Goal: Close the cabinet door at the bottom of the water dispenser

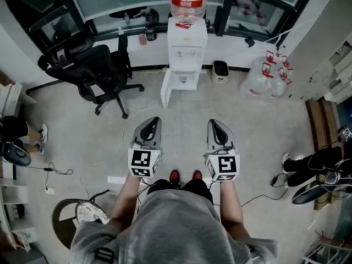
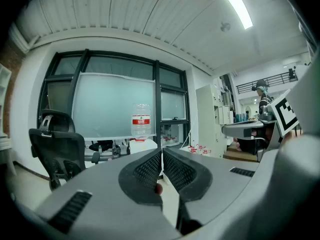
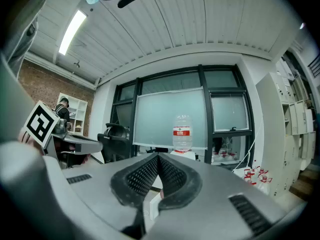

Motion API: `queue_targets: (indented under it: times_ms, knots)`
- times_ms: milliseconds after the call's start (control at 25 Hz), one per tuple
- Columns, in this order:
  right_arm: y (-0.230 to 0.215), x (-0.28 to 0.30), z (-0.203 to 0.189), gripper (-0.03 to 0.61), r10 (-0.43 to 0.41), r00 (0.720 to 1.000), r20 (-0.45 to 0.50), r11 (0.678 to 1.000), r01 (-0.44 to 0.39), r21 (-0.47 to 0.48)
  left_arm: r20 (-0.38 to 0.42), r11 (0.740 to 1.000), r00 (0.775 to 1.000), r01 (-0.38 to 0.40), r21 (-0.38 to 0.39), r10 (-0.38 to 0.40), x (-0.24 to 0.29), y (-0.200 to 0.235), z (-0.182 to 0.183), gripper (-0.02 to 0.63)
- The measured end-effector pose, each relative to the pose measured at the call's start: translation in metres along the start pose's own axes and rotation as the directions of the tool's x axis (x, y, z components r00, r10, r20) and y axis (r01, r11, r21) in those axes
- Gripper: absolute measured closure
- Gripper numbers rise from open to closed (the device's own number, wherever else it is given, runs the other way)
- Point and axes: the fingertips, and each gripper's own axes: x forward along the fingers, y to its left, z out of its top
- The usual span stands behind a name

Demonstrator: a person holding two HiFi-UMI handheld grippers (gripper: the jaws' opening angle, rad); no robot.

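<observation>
The white water dispenser [image 1: 187, 45] stands against the far wall with a clear bottle [image 1: 188, 1] on top. Its bottom cabinet door [image 1: 165, 94] hangs open, swung out to the left of the cabinet opening [image 1: 184, 81]. Both grippers are held near the person's body, well short of the dispenser and pointing toward it. The left gripper [image 1: 154, 121] has its jaws together with nothing in them, and the right gripper [image 1: 213, 123] is the same. The left gripper view shows the closed jaws [image 2: 161, 151] below the bottle [image 2: 141, 120]. The right gripper view shows the closed jaws [image 3: 159, 156] under the bottle [image 3: 182, 131].
A black office chair [image 1: 93, 70] stands left of the dispenser. A small bin [image 1: 220, 70] and several empty water bottles [image 1: 265, 81] sit to its right. Cables trail over the floor at left [image 1: 110, 153]. A round stool [image 1: 77, 216] is near the person's left side.
</observation>
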Motion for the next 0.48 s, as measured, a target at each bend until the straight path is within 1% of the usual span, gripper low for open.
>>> queue_targets:
  times_ms: [200,480]
  knots:
    - [-0.001,0.008,0.001,0.565,-0.018,1.000,0.013,1.000,0.018,0.020,0.005,1.000,1.000,0.004,0.000,-0.004,0.005,0.008,-0.001,0.583]
    - [0.003,0.016,0.003,0.565,-0.027,1.000,0.013,1.000,0.027,0.017,0.009,1.000,1.000,0.016,0.001,-0.016,0.011,0.017,-0.001,0.583]
